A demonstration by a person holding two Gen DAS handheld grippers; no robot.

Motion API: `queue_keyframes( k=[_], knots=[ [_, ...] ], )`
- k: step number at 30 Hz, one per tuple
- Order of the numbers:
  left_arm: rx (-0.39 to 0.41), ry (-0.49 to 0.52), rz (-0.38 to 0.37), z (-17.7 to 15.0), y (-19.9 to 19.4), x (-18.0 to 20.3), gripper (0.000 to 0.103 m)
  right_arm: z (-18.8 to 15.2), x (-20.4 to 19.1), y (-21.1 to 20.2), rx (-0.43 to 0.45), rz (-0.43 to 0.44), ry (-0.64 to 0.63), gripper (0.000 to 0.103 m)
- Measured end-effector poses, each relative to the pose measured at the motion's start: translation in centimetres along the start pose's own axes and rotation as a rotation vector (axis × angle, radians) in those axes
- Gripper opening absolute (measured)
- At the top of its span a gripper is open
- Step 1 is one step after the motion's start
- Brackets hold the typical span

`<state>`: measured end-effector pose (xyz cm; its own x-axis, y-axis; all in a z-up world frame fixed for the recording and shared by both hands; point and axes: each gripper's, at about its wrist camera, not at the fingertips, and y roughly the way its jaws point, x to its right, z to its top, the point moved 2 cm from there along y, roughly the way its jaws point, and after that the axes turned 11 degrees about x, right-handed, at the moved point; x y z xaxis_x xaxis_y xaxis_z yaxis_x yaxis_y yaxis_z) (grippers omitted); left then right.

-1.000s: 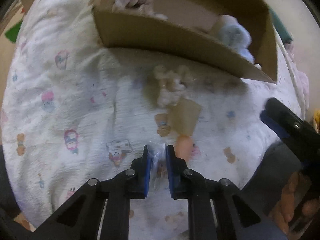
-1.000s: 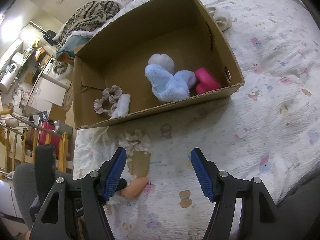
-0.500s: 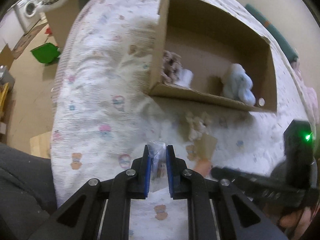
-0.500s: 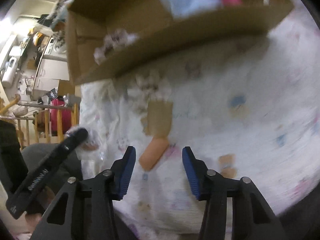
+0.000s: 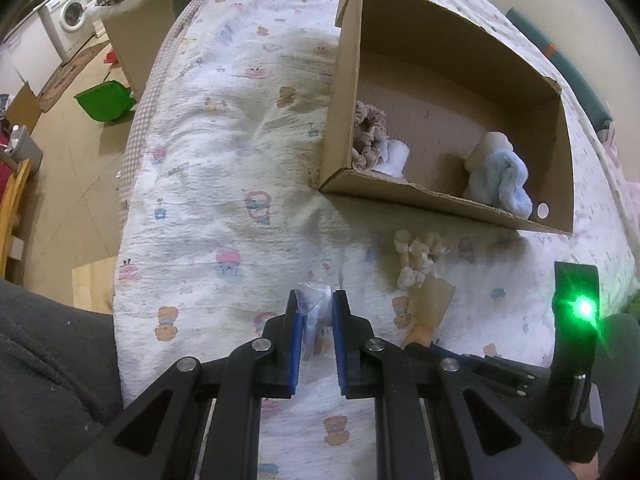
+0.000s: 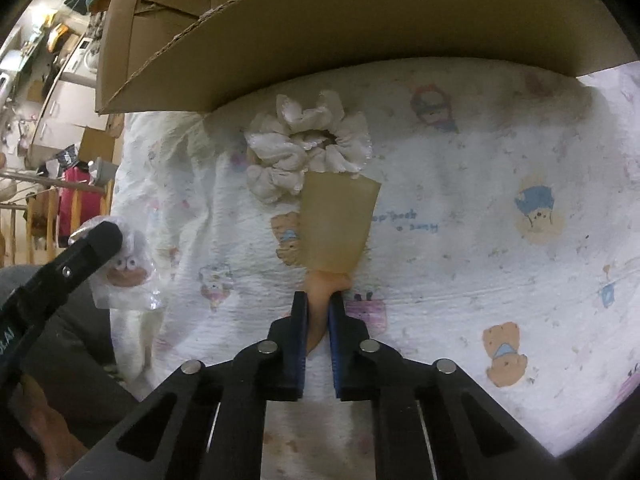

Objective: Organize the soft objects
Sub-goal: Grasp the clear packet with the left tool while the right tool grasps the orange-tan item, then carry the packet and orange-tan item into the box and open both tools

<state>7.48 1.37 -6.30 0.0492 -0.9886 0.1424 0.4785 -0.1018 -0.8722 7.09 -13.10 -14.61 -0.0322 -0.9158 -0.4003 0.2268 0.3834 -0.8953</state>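
Note:
My left gripper (image 5: 316, 312) is shut on a small clear plastic packet (image 5: 314, 304) with a brown-faced toy inside, held above the bed; the packet also shows in the right wrist view (image 6: 126, 272). My right gripper (image 6: 318, 300) is shut on a peach soft piece (image 6: 322, 292) joined to a tan card (image 6: 338, 224) lying on the quilt. A cream scrunchie (image 6: 308, 148) lies at the card's far end, just before the cardboard box (image 5: 440, 204). The box holds a beige scrunchie (image 5: 366, 136), a white cloth (image 5: 394, 156) and a light blue plush (image 5: 500, 180).
The bed has a white quilt (image 5: 224, 184) with cartoon prints; its edge drops off at the left to a wooden floor with a green bin (image 5: 106, 100) and a washing machine (image 5: 72, 16). The box wall (image 6: 360, 40) looms close ahead in the right wrist view.
My right gripper dropped down to the quilt and shut on the peach piece. My left gripper lifted and pulled back with the packet still in it.

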Motion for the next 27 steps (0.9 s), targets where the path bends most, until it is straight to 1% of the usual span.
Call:
queue_keyframes(
  k=[3,6,13,15,18,22,27],
  knots=[
    [-0.017,0.005,0.001,-0.1,0.3,0.1,0.013,-0.1,-0.2,-0.5,0.011,0.025,-0.008,0.006],
    [-0.030,-0.011,-0.004,-0.2,0.6,0.0,0.013,-0.2,0.0,-1.8,0.027,0.043,-0.007,0.006],
    [-0.010,-0.015,0.000,-0.1,0.4,-0.1,0.013,0.2,0.7,-4.7,0.053,0.094,-0.018,0.006],
    [-0.009,-0.012,0.007,-0.1,0.5,-0.1,0.013,0.2,0.6,-5.3,0.075,0.095,-0.052,0.006],
    [-0.015,-0.013,0.015,-0.2,0.8,0.0,0.013,0.3,1.2,-6.1,0.092,0.121,-0.035,0.006],
    [0.015,-0.003,0.019,-0.1,0.3,0.1,0.013,0.3,1.3,-7.9,0.145,0.210,-0.020,0.006],
    [0.086,0.044,0.002,0.7,-1.8,1.2,0.013,1.3,1.1,-11.3,0.284,0.282,-0.036,0.006]
  ],
)
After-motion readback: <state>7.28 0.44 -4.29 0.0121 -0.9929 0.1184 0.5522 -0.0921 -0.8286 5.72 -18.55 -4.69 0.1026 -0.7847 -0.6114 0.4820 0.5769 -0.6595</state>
